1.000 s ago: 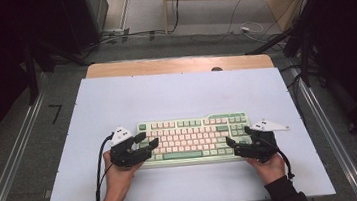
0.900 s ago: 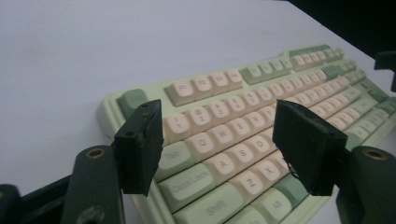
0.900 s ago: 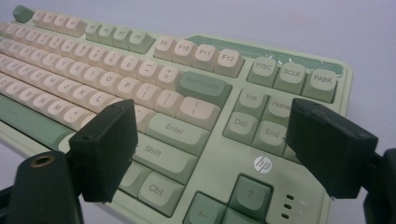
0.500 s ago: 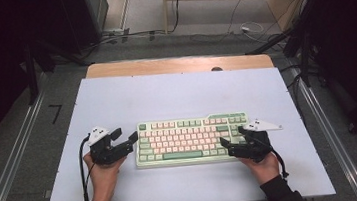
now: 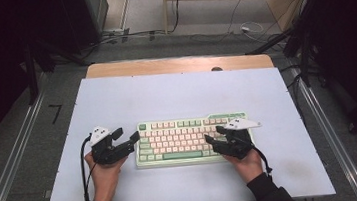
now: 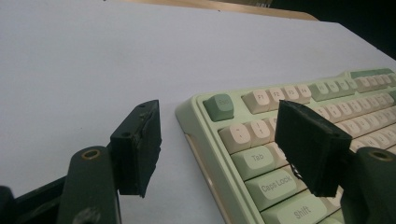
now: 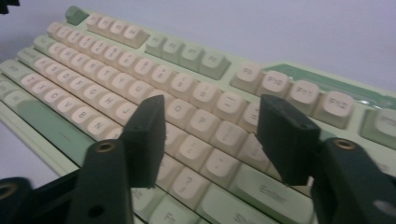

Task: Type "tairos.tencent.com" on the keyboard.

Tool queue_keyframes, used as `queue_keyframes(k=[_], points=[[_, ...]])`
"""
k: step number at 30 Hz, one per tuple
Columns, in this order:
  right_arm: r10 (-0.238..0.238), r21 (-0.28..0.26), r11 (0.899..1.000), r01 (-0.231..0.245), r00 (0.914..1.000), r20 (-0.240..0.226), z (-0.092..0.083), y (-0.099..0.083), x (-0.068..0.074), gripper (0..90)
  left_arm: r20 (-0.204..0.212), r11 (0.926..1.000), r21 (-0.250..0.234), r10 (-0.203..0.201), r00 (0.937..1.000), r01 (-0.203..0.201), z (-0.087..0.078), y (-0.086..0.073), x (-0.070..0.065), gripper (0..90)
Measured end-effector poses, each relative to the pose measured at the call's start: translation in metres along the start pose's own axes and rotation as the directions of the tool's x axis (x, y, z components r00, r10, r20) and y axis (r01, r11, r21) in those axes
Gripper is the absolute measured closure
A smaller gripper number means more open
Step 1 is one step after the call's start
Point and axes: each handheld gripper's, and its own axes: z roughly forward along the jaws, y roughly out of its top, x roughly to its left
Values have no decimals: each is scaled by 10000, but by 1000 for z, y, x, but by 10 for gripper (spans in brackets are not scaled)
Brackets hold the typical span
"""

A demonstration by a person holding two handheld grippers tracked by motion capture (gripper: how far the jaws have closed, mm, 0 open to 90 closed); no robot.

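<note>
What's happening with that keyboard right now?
Left gripper open at keyboard's left end. Right gripper open over keys, jaws just been closing. Nothing in the way.

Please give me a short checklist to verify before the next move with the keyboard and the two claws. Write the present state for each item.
1. Keyboard lies flat on the white table: ok.
2. Left claw is open, at the keyboard's left end, with nothing between its jaws: ok.
3. Right claw is over the keys at the right part, nothing gripped; its jaws have just been closing: ok.
4. Whether the right claw's fingertips touch the keys: cannot tell.
5. Both claws at opposite ends for a two-sided grip: not ok, the right one sits over the keys, not at the edge.
</note>
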Motion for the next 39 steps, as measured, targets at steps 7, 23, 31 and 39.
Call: queue_keyframes(k=[7,23,31,39], points=[[-218,-201,9996,210,9989,-412,10,13,13,793,176,10000,43,-66,9998,65,0,-1,-2,335],[25,396,9992,3,9976,-689,35,20,22,876,792,9996,293,-27,9969,4,4,-3,-10,351],[-98,540,9984,140,9970,-772,37,21,25,876,888,9994,355,17,9960,-48,6,-4,-13,354],[-196,685,9974,240,9977,-647,40,21,28,876,981,9993,371,16,9952,-52,6,-4,-15,354]])
